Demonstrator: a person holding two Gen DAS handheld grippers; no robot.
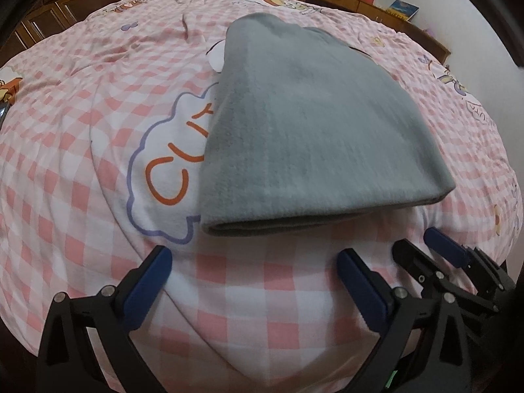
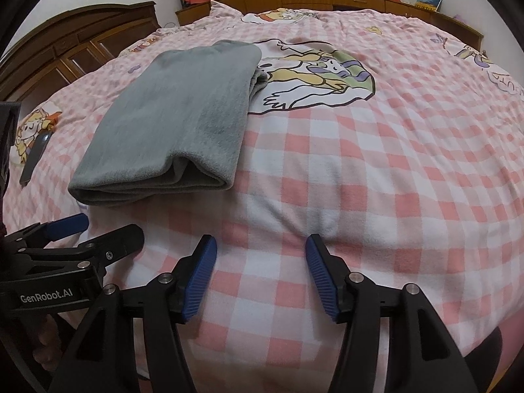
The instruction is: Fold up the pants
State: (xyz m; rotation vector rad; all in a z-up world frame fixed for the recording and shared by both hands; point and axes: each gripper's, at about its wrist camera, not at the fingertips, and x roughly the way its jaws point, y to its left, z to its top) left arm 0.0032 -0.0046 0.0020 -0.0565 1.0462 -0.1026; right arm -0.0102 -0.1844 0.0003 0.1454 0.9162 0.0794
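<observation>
Nearest, left tool (image 1: pixel 252 263) spread wide and right tool (image 2: pixel 260 249) parted, both empty, poised over the checked bed cover (image 2: pixel 360 170). Just beyond, grey pants (image 1: pixel 314 137) lying on the bed as a flat, doubled bundle, touched by neither tool; folding seemingly finished or nearly so. Only from the right wrist: stacked layers at the open end, a dark phone-like slab (image 2: pixel 34 157) at far left.

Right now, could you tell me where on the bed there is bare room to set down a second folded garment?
The widest free patch is the checked quilt to the right of the folded grey pants, below the cartoon print. Left of the pants is tighter: a dark flat object lies there. The near strip is crowded by the left gripper and right gripper, both open.
</observation>
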